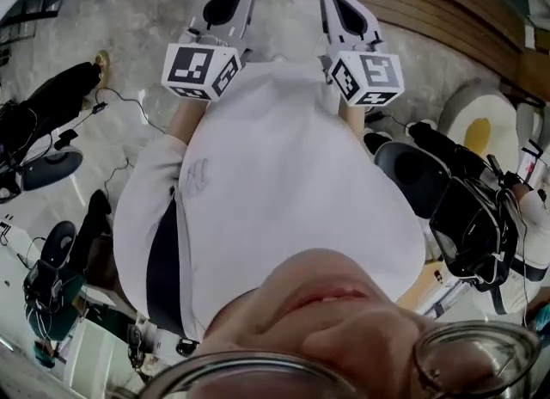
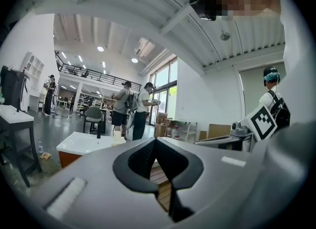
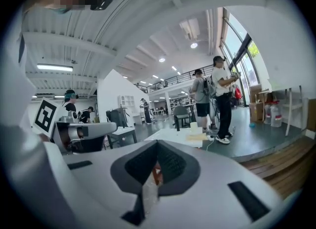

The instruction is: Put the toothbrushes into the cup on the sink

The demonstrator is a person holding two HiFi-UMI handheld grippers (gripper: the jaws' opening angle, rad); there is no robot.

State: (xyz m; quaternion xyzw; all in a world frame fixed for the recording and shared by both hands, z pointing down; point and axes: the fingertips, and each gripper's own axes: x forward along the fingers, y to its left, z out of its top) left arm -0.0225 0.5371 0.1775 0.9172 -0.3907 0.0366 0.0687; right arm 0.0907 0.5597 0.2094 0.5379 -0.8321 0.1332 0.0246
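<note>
Left gripper (image 2: pixel 155 140) and right gripper (image 3: pixel 157 145): shells of smooth, matt, pale-grey plastic. Inner pads (image 2: pixel 170 160): black, ribbed, rubbery-looking. Marker cubes (image 1: pixel 199 70): matt white faces with black print. Shirt (image 1: pixel 284 182): white cloth, soft, lightly creased. Floor (image 1: pixel 146 10): mottled grey, stone-like, polished (ceiling lights mirror in it). Stepped platform (image 1: pixel 430 2): brown wooden slats, satin sheen. Ceiling (image 2: pixel 123 6): ribbed sheet painted white, seemingly metal. Glasses (image 1: pixel 477 359): clear, glossy lenses in thin rims.

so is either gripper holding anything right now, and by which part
Nothing is held. The left gripper and the right gripper both have their jaws shut together with nothing gripped, and nothing sticks out past either in the head view.
</note>
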